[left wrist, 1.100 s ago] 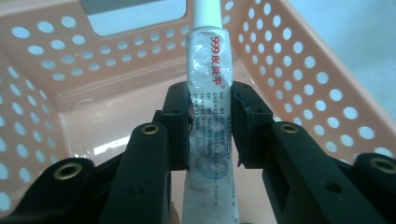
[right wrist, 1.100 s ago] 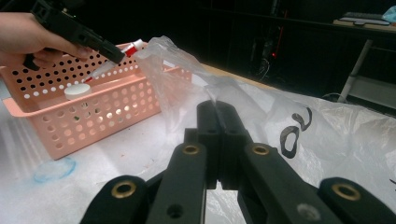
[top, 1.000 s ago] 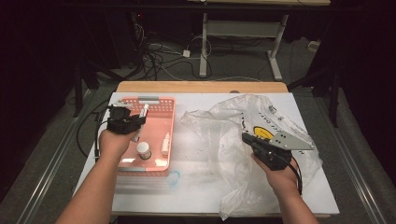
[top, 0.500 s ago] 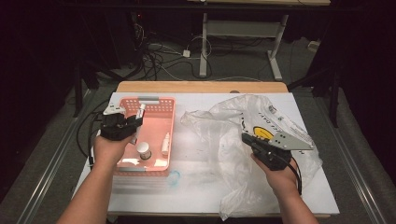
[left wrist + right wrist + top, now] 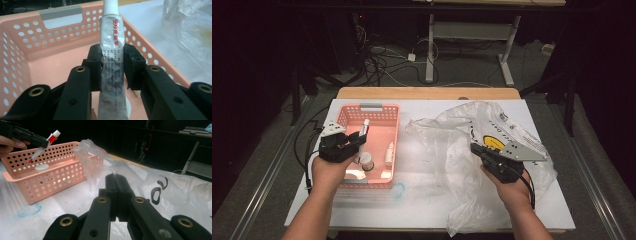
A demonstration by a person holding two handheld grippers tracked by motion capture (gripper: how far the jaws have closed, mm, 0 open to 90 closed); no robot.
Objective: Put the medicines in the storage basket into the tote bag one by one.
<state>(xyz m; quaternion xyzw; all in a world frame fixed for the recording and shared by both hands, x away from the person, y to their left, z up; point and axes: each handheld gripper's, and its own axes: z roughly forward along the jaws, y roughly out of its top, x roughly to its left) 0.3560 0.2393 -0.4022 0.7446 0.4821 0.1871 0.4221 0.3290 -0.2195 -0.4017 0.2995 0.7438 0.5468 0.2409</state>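
My left gripper [image 5: 356,142] is shut on a white ointment tube [image 5: 364,129] with red print and holds it above the pink perforated basket [image 5: 373,108]. In the left gripper view the pads [image 5: 96,65] squeeze the tube [image 5: 111,47] at its middle, cap end pointing away toward the basket's far wall [image 5: 57,37]. My right gripper [image 5: 476,149] rests on the crumpled clear plastic bag [image 5: 447,130], jaws pressed together on a fold of the bag [image 5: 95,157] that rises from their tips [image 5: 116,178].
Inside the basket stand a small white-capped jar [image 5: 367,160] and a little dropper bottle [image 5: 388,153]. A blue ring mark [image 5: 398,190] lies on the white table in front of the basket. Cables and desk legs sit beyond the table's far edge.
My left gripper has drawn back toward the person and slightly left over the basket, still carrying the tube. The right gripper and the bag have stayed where they were.
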